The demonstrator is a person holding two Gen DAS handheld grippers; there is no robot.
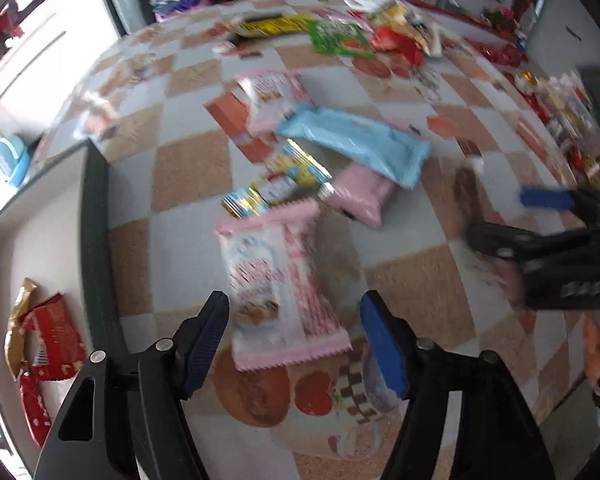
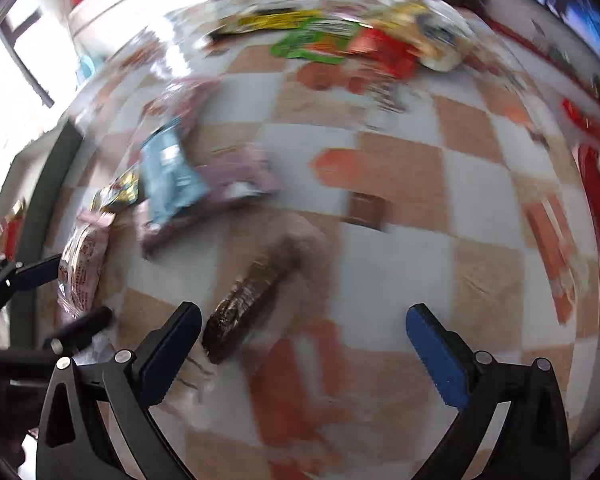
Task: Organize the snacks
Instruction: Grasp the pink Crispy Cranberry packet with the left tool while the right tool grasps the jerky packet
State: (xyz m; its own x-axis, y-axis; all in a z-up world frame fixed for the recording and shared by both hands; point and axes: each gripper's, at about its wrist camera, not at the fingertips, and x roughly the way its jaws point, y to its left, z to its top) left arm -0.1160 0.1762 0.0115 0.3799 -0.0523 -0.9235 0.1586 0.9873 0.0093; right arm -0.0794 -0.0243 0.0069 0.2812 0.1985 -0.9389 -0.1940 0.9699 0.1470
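Presently, red packets (image 1: 48, 344) are lying in the box (image 1: 94, 216) at far left. The left gripper (image 1: 294, 340) is hanging wide open, empty, straddling a pink packet (image 1: 278, 284). The right gripper (image 2: 304, 356) is gaping wide, empty, beside a brown bar (image 2: 248, 300) on the tablecloth (image 2: 400, 264).

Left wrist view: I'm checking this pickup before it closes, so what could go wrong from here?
1. The left gripper has open jaws around only the near end of the pink-and-white snack packet; gripped there, it may droop or slip.
2. The packet's far end lies close to the gold-wrapped candies, so lifting might drag them.
3. The right gripper is close by; the two could collide.
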